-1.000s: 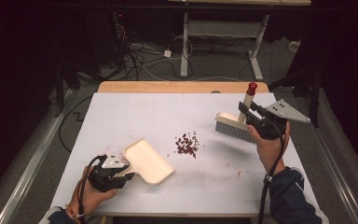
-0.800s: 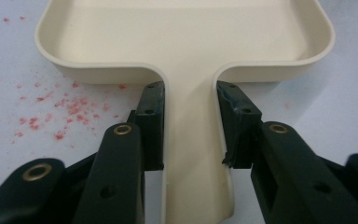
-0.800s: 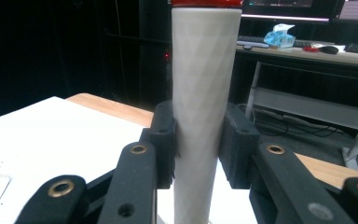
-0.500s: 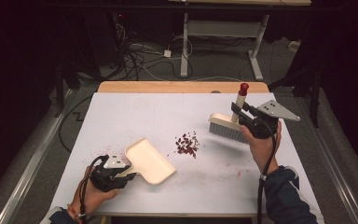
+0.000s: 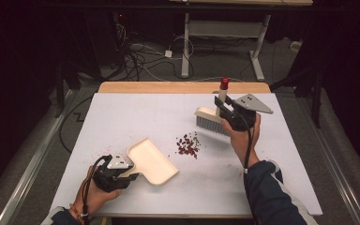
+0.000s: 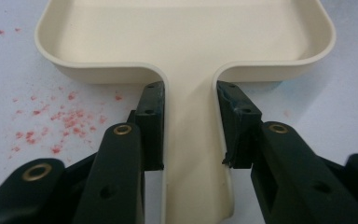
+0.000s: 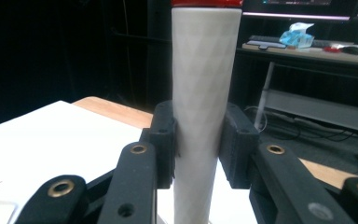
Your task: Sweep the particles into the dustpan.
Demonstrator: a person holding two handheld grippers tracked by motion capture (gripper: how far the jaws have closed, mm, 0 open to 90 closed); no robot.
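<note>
while pinching brush [image 5: 209, 119] and dustpan [image 5: 151, 161], both grippers flanking seemingly dried red bits [image 5: 188, 145].

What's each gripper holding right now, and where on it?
The left gripper is clamped on the dustpan by its flat handle, just behind the tray. The right gripper grips the brush around its upright grey handle, below the red cap.

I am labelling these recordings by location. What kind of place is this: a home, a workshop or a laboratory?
Most likely a laboratory or test room, not a home. A white work table stands in a dark room, loose cables lie on the floor behind it, and a desk with a keyboard and a lit screen stands beyond.
</note>
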